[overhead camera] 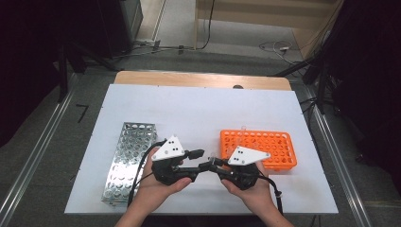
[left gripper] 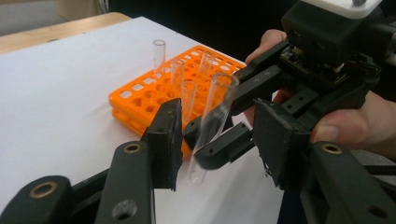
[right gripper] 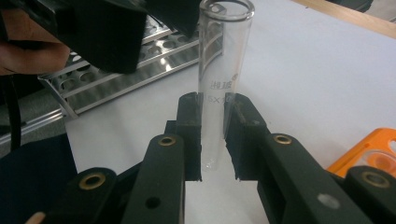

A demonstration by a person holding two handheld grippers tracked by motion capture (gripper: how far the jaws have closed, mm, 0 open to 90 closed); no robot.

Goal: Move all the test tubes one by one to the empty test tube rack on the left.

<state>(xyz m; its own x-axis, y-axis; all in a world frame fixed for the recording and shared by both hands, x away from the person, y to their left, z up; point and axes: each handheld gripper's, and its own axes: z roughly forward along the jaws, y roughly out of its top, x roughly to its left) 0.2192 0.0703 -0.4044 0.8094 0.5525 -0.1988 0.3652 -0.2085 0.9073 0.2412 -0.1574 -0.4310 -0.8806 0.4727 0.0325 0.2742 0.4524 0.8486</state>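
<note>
A clear glass test tube (right gripper: 222, 60) stands upright between the pads of my right gripper (right gripper: 212, 135), which is shut on its lower part. In the left gripper view the same tube (left gripper: 219, 98) leans between the two pads of my left gripper (left gripper: 219, 140); there is a gap on each side, so neither pad touches the glass. In the high view the left gripper (overhead camera: 201, 161) and the right gripper (overhead camera: 213, 164) meet tip to tip near the front of the white sheet. An orange rack (overhead camera: 279, 146) holding several tubes (left gripper: 159, 51) lies just right of them.
A perforated metal rack (overhead camera: 127, 161) lies at the left of the white sheet (overhead camera: 198, 109), close to the left hand. The wooden table edge (overhead camera: 198, 79) runs along the back. Dark stands and cables surround the table.
</note>
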